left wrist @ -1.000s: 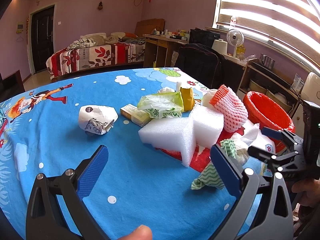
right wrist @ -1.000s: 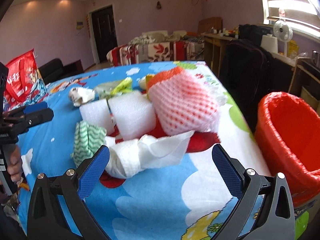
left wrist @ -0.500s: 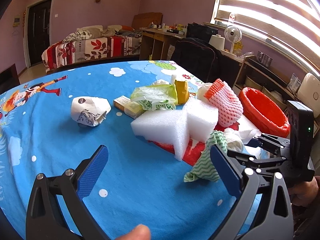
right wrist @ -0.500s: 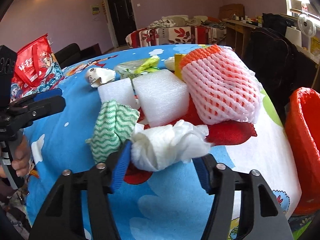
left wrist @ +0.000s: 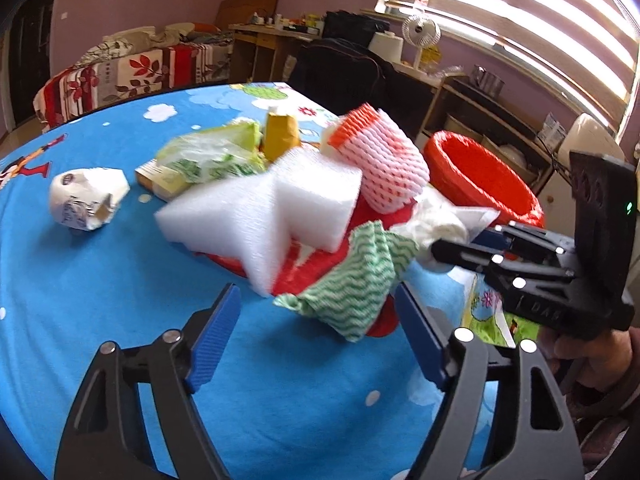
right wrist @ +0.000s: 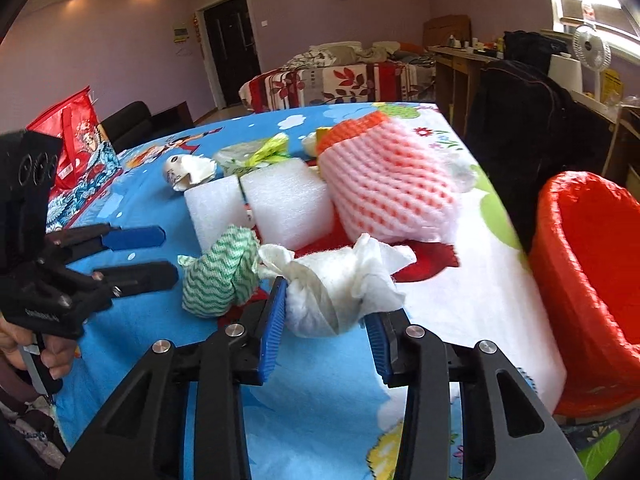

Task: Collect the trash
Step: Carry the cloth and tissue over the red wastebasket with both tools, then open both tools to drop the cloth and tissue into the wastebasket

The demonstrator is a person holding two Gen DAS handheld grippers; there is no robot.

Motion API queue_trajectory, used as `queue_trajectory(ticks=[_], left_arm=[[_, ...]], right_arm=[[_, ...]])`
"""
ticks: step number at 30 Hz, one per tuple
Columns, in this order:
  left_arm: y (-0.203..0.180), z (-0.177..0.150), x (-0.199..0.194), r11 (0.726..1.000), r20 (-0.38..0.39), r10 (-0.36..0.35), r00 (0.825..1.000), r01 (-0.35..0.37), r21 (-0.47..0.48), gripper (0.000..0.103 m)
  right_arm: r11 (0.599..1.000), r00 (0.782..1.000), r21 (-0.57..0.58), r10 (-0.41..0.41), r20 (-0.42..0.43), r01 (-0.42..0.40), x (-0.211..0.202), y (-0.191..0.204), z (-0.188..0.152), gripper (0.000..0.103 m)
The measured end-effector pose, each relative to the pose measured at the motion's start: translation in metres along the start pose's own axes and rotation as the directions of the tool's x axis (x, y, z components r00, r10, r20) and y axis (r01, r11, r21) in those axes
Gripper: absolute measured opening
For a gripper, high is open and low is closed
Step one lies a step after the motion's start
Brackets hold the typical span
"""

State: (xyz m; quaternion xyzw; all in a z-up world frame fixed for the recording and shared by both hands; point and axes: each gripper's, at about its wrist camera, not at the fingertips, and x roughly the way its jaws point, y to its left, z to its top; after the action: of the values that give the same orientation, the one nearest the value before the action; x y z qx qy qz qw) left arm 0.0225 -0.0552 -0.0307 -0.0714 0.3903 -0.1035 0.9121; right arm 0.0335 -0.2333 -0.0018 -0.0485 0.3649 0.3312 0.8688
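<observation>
White paper wad [right wrist: 340, 288] is clamped in right gripper [right wrist: 326, 320] jaws, just closing; left gripper [left wrist: 316, 344] jaws, narrowing, empty near green cloth [left wrist: 352, 280]; red bin [right wrist: 592, 280] looks empty, desk [left wrist: 100, 280] pile remains.

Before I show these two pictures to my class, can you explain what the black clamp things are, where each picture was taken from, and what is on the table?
They are hand-held grabbing tools, one in each of a person's hands, each with a camera looking along its jaws. One picture comes from each tool.

The right gripper has just closed on a crumpled white tissue. The left gripper is open and has been closing, with the green wavy cloth just ahead of it.

On the blue tablecloth lie white foam blocks, a pink foam net and other wrappers. A red bin stands beside the table.
</observation>
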Motion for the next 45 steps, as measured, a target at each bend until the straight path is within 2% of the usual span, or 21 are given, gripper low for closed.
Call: queue_trajectory(ticks=[3, 5, 7, 11, 13, 14, 22, 28, 32, 36, 42, 45], left_arm=[[-0.010, -0.002, 0.015, 1.000, -0.035, -0.015, 0.999, 0.016, 0.024, 0.063], [-0.016, -0.002, 0.025, 0.999, -0.059, -0.016, 0.998, 0.019, 0.042, 0.061], [-0.019, -0.002, 0.034, 0.998, -0.080, -0.011, 0.997, 0.015, 0.055, 0.052], [-0.023, 0.003, 0.045, 0.998, -0.090, -0.023, 0.996, 0.027, 0.051, 0.043], [-0.024, 0.006, 0.046, 0.998, -0.098, -0.031, 0.995, 0.036, 0.052, 0.032], [-0.025, 0.009, 0.044, 0.997, -0.098, -0.045, 0.994, 0.050, 0.052, 0.031], [-0.057, 0.049, 0.021, 0.990, 0.002, -0.092, 0.996, 0.091, 0.111, 0.031], [-0.109, 0.099, 0.036, 0.970, 0.055, -0.161, 0.985, 0.148, 0.193, 0.031], [-0.148, 0.131, 0.056, 0.951, 0.058, -0.194, 0.979, 0.174, 0.255, 0.031], [-0.175, 0.155, 0.081, 0.941, 0.037, -0.223, 0.974, 0.205, 0.271, 0.031], [-0.204, 0.176, 0.107, 0.926, 0.019, -0.260, 0.965, 0.243, 0.289, 0.035], [-0.216, 0.181, 0.116, 0.907, 0.001, -0.293, 0.956, 0.277, 0.317, 0.037]], right_arm=[[1.000, 1.000, 0.018, -0.023, 0.009, 0.023, -0.010, -0.009, -0.001, 0.038], [0.999, 0.999, 0.032, -0.037, 0.017, 0.037, -0.015, -0.015, -0.002, 0.038], [0.998, 0.998, 0.047, -0.054, 0.030, 0.053, -0.022, -0.020, -0.001, 0.038], [0.993, 0.993, 0.068, -0.098, 0.063, 0.094, -0.037, -0.033, 0.002, 0.038], [0.991, 0.991, 0.083, -0.113, 0.078, 0.106, -0.043, -0.039, 0.004, 0.038], [0.989, 0.988, 0.090, -0.129, 0.089, 0.121, -0.048, -0.044, 0.005, 0.038], [0.952, 0.956, 0.198, -0.263, 0.132, 0.234, -0.080, -0.101, 0.021, 0.038], [0.908, 0.924, 0.266, -0.364, 0.117, 0.324, -0.096, -0.149, 0.026, 0.038], [0.886, 0.907, 0.290, -0.406, 0.109, 0.362, -0.103, -0.177, 0.027, 0.039], [0.877, 0.901, 0.308, -0.419, 0.111, 0.369, -0.107, -0.198, 0.030, 0.039], [0.865, 0.889, 0.322, -0.442, 0.123, 0.385, -0.115, -0.217, 0.034, 0.041], [0.860, 0.886, 0.329, -0.447, 0.121, 0.389, -0.116, -0.223, 0.033, 0.041]])
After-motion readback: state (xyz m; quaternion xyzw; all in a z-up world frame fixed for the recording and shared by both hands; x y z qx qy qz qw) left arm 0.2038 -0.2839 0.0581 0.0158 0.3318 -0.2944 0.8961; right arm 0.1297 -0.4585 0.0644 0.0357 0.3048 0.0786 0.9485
